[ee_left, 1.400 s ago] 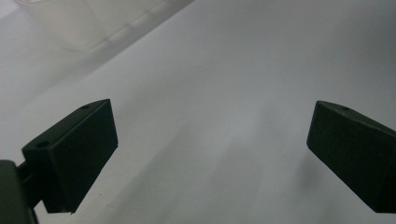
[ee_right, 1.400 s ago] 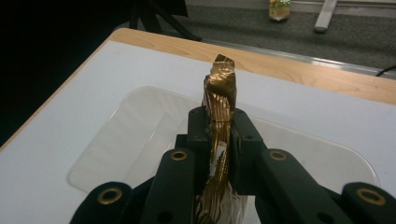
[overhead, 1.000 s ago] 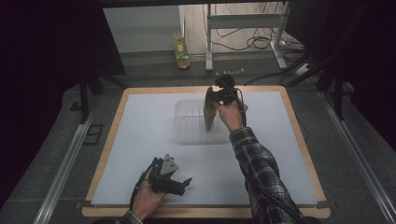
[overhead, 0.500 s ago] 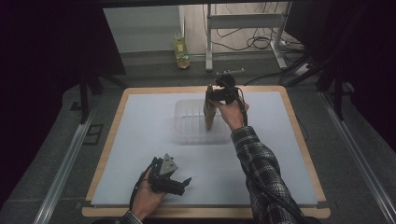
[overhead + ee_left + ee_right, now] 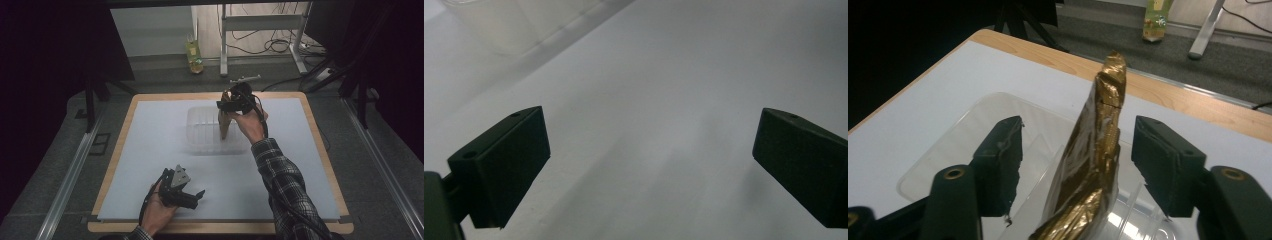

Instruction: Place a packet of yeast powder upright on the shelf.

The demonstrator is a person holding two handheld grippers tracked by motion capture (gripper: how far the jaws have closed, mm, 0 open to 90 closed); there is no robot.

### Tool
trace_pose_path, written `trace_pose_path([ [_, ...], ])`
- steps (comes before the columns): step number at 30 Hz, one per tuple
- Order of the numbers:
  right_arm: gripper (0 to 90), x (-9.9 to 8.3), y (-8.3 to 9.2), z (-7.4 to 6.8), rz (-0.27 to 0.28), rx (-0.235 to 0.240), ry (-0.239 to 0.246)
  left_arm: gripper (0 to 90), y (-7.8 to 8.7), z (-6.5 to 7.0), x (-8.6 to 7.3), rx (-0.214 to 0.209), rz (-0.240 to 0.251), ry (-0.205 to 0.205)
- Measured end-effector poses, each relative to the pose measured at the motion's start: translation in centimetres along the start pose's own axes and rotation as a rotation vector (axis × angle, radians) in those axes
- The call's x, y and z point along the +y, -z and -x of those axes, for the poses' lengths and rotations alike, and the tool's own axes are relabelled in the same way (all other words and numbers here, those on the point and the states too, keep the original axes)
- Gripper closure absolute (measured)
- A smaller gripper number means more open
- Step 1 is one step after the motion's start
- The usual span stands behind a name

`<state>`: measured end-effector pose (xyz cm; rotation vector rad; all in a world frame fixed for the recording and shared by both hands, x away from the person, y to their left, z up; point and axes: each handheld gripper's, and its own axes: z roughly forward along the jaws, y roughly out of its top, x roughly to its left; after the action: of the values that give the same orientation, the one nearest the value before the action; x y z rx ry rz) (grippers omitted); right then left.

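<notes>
Gold foil packet (image 5: 1093, 165) stands between opening right gripper (image 5: 1075, 160) jaws, unpressed.

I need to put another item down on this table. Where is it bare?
Bare white mat lies left of the clear tray, and between tray and left tongs. It is crowded at the tray, where the gold wrapper stands between the right tongs' just-opened jaws.

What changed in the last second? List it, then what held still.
The right claw has just been opening off the gold foil wrapper, which stands between its jaws, untouched, over the clear plastic container. The left claw stayed open and unmoved above the white mat.
</notes>
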<state>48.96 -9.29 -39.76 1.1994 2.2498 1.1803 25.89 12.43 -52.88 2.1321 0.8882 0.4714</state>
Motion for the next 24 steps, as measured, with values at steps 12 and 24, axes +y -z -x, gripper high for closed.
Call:
trace_pose_path([
  [12, 26.3, -0.5, 0.8, -1.0, -0.006, 0.028, 0.072, 1.5, 0.1, -0.1, 0.0, 0.001, 0.017, 0.004],
  [24, 21.8, -1.8, 2.3, -0.8, -0.01, 0.084, 0.094, 1.0, 0.2, -0.3, -0.1, 0.0, 0.039, 0.007],
])
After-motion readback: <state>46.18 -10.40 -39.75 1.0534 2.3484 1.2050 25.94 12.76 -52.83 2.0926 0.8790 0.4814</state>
